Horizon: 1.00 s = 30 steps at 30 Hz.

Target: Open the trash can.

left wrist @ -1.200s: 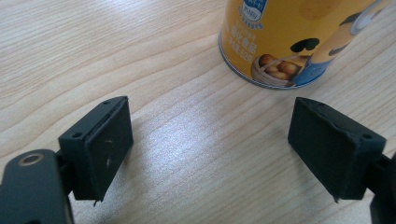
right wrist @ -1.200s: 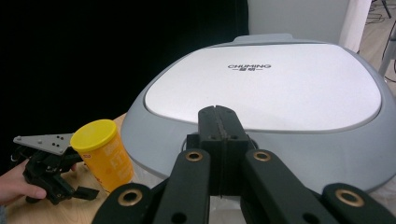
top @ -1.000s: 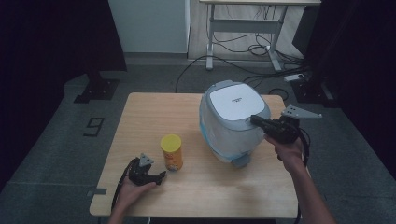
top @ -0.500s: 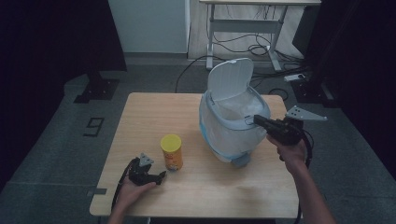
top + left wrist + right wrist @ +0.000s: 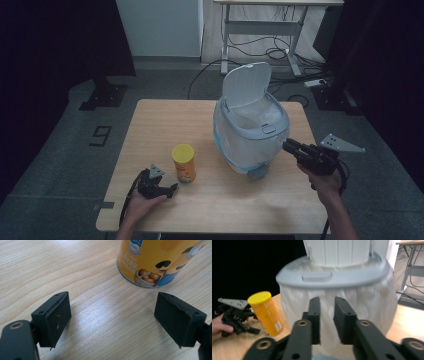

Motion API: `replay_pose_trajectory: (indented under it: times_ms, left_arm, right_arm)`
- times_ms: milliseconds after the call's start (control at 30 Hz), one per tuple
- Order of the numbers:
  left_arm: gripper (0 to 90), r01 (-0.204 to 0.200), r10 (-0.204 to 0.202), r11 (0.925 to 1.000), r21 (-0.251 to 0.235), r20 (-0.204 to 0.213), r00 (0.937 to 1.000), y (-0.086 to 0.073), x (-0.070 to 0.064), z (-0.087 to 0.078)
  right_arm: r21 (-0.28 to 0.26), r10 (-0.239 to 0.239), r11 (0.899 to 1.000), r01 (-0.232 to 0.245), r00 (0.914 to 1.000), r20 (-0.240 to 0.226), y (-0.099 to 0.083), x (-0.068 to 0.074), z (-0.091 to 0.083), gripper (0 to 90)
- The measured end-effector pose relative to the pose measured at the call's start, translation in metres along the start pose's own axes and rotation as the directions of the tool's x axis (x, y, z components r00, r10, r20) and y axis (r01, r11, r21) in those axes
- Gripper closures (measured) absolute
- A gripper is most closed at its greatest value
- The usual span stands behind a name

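The upright yellow can stands just right of the left gripper (wide open, nearer hand); the right gripper, nearly closed and empty, faces the open bin.

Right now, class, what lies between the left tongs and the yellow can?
Only bare wooden table separates the open left tongs from the yellow can, per the left gripper view.

light wooden rectangular table on grey carpeted floor. white wall panel beyond table's far edge, black curtains on both sides. second desk with white metal legs farther back, black cables tangled on floor beneath it. black stand base off far left corner. dim, even light.
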<state>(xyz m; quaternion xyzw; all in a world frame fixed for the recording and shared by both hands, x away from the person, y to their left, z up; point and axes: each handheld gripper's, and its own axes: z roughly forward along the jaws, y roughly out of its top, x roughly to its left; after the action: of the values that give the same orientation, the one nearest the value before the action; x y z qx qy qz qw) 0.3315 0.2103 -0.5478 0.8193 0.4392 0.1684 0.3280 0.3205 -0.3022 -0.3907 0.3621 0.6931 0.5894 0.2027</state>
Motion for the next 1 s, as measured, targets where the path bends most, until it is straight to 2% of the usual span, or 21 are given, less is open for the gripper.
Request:
replay_pose_trajectory:
  times_ms: [33, 67, 267, 367, 667, 1000]
  left_arm:
    - [13.9, 0.000, 0.000, 1.0000, 0.000, 0.000, 1.0000, 0.000, 0.000, 0.000]
    - [13.8, 0.000, 0.000, 1.0000, 0.000, 0.000, 1.0000, 0.000, 0.000, 0.000]
    - [13.9, 0.001, -0.001, 1.0000, 0.000, -0.002, 1.0000, 0.000, 0.000, 0.000]
    - [13.9, 0.003, -0.003, 1.0000, -0.001, -0.003, 1.0000, 0.000, 0.000, 0.000]
    - [13.9, 0.006, -0.006, 1.0000, -0.001, -0.005, 1.0000, 0.000, -0.001, 0.000]
    - [14.5, 0.012, -0.012, 0.9999, -0.002, -0.010, 0.9999, 0.000, -0.001, -0.001]
  right_arm:
    - [0.000, 0.000, 1.000, 0.000, 1.0000, 0.000, 0.000, 0.000, 0.000, 70.2]
    - [0.008, 0.006, 1.000, -0.006, 1.0000, 0.004, -0.012, -0.003, -0.002, 66.4]
    - [0.038, 0.025, 0.999, -0.026, 0.9990, 0.036, -0.045, -0.011, -0.005, 49.0]
    - [0.054, 0.021, 0.998, -0.026, 0.9967, 0.078, -0.061, -0.013, -0.006, 38.8]
    - [0.119, 0.084, 0.988, -0.097, 0.9902, 0.111, -0.110, -0.027, -0.006, 34.7]
    - [0.156, 0.087, 0.982, -0.111, 0.9848, 0.150, -0.125, -0.034, -0.007, 34.1]
